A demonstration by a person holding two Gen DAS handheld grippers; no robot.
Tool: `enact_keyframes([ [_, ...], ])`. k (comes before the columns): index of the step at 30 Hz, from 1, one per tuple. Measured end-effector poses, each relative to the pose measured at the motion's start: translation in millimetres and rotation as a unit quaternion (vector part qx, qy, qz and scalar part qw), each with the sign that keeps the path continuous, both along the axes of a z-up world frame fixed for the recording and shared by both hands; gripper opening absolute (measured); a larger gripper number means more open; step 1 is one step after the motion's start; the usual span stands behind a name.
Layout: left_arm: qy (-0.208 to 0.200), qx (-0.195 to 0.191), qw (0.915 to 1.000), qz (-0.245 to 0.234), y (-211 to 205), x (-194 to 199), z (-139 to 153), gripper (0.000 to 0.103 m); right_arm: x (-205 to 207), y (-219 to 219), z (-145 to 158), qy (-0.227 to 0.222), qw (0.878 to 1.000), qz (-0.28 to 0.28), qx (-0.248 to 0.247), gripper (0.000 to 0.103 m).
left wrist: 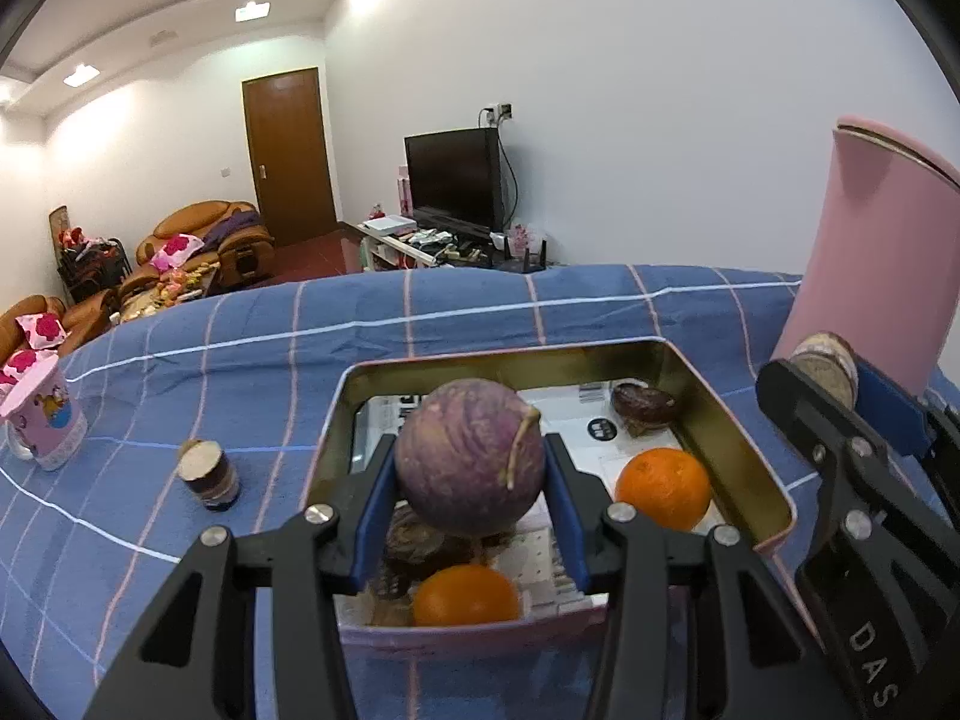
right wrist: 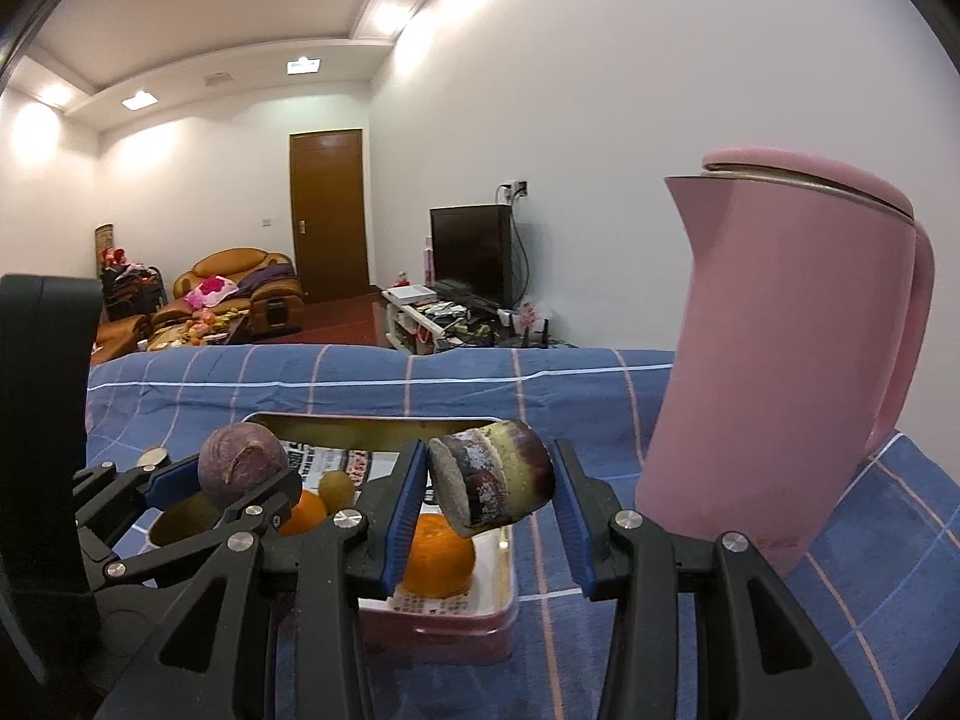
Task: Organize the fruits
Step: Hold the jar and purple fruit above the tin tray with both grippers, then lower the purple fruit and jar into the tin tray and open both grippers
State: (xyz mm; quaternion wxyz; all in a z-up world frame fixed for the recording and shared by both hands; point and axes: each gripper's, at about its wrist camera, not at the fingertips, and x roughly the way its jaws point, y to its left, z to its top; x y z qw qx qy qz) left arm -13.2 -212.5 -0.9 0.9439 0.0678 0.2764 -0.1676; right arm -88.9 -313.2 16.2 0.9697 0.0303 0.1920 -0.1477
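Observation:
My left gripper (left wrist: 470, 462) is shut on a round purple fruit (left wrist: 471, 456) and holds it over a pink tin box (left wrist: 747, 450). In the box lie two oranges (left wrist: 663, 487) (left wrist: 465, 595) and some dark fruit (left wrist: 645, 405). My right gripper (right wrist: 489, 480) is shut on a short purple sugarcane piece (right wrist: 495, 483) above the box's right end (right wrist: 444, 624), with an orange (right wrist: 438, 561) below it. A second sugarcane piece (left wrist: 210, 474) stands on the cloth left of the box. Each view shows the other gripper beside the box with its load.
A tall pink kettle (right wrist: 780, 372) stands right of the box, close to my right gripper. A pink printed cup (left wrist: 42, 420) sits at the table's far left. A blue checked cloth (left wrist: 240, 348) covers the table. Kiwis (right wrist: 336, 486) lie in the box.

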Motion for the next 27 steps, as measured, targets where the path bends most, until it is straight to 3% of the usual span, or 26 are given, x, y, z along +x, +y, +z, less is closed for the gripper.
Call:
enact_keyframes([
  [15, 0.015, -0.02, 0.9997, 0.009, 5.4, 36.4, -0.8, 0.049, 18.9, 2.7, 4.0, -0.005, 0.999, -0.042, -0.018, 0.044],
  [21, 0.023, -0.021, 0.9995, 0.007, 5.6, 44.7, -2.1, 0.049, 38.0, 9.7, 4.0, 0.002, 0.999, -0.038, -0.027, 0.044],
  [27, 0.042, -0.017, 0.999, 0.005, 4.0, 58.8, -5.4, 0.049, 52.3, 3.8, 3.8, 0.012, 0.999, -0.03, -0.006, 0.044],
])
